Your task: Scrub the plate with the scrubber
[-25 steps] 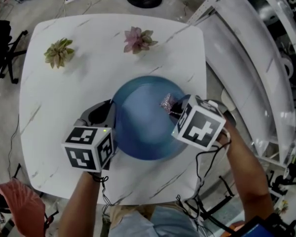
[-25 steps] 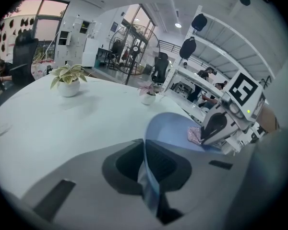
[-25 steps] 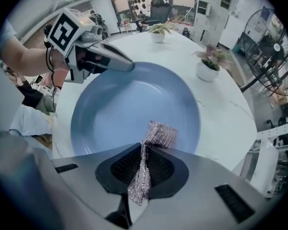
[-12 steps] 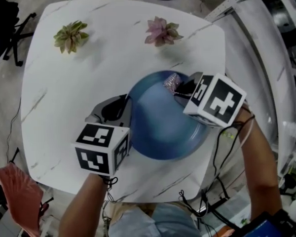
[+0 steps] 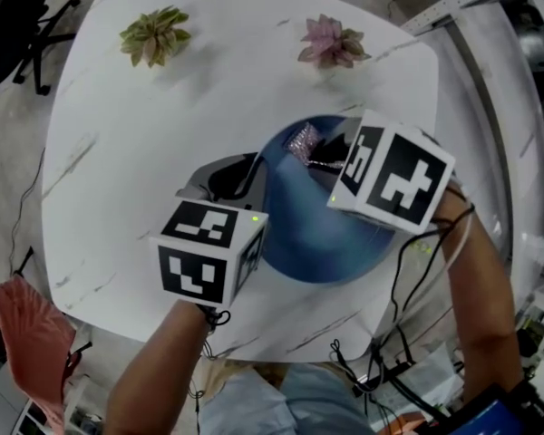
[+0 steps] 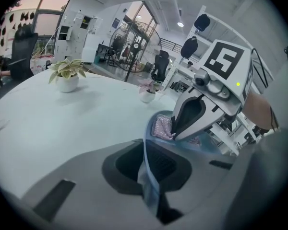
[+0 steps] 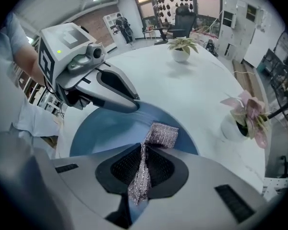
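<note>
A blue plate [image 5: 313,225] is held just above the white table [image 5: 163,116], tilted. My left gripper [image 5: 245,181] is shut on the plate's left rim [image 6: 146,171]. My right gripper [image 5: 322,163] is shut on a silvery mesh scrubber [image 5: 301,140], whose free end rests on the plate's far part. In the right gripper view the scrubber [image 7: 153,150] runs up from between the jaws onto the plate [image 7: 105,128], with the left gripper [image 7: 132,102] on the rim beyond. In the left gripper view the scrubber [image 6: 162,126] shows under the right gripper [image 6: 175,133].
Two small potted plants stand at the table's far side, a green one [image 5: 154,34] at left and a pink one [image 5: 333,43] at right. A metal frame [image 5: 490,71] runs along the table's right side. A chair base [image 5: 36,34] stands on the floor at the left.
The right gripper has carried the scrubber from the plate's right side up and left to its far part. The left gripper has kept its grip on the rim. The head view has shifted.
</note>
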`<state>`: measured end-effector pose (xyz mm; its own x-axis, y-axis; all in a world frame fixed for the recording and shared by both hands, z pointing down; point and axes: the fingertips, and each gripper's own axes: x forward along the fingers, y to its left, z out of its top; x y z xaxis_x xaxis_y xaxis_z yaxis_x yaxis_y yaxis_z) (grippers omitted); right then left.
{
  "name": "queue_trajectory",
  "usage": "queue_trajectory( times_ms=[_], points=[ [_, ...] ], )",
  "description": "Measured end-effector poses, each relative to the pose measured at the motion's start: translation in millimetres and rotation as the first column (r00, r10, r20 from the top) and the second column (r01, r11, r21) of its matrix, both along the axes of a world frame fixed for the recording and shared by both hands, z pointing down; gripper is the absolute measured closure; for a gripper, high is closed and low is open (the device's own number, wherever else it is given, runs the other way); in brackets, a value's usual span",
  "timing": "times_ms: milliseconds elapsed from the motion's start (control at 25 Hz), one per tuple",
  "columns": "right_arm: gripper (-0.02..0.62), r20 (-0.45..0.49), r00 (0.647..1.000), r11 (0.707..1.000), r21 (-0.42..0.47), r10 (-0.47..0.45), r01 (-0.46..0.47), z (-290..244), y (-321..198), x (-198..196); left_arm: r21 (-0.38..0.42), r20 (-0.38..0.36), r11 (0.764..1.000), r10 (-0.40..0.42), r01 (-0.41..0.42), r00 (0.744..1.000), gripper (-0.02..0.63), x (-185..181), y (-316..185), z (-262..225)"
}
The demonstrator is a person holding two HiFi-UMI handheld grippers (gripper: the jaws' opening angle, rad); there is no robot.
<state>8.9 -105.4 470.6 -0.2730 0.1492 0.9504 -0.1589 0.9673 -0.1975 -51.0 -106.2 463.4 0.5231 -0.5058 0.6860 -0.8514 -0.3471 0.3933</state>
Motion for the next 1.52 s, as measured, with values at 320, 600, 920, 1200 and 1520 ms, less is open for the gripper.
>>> queue_trajectory(
  times_ms=[320, 600, 920, 1200, 1520],
  points=[
    [0.545, 0.082, 0.996, 0.999, -0.031, -0.031, 0.033, -1, 34, -23, 0.019, -0.001, 1.0, -0.025, 0.025, 1.0, 0.589, -2, -4, 1],
    [0.545, 0.118, 0.988, 0.992, -0.067, -0.101, 0.109, -2, 88, -34, 0.016, -0.002, 1.0, -0.025, 0.025, 1.0, 0.589, -3, -4, 2],
    [0.545, 0.08, 0.99, 0.99, -0.07, -0.119, 0.124, 1, 124, -18, 0.015, 0.002, 1.0, -0.008, 0.008, 1.0, 0.589, -4, -3, 4],
    [0.546, 0.033, 0.999, 0.995, -0.086, -0.042, 0.045, 1, 131, 16, 0.015, 0.008, 1.0, 0.004, -0.004, 1.0, 0.588, -4, -4, 4],
    [0.546, -0.061, 0.99, 0.99, -0.049, 0.13, -0.133, 2, 101, 66, 0.017, 0.014, 1.0, 0.002, -0.002, 1.0, 0.588, -4, -3, 2]
  ],
)
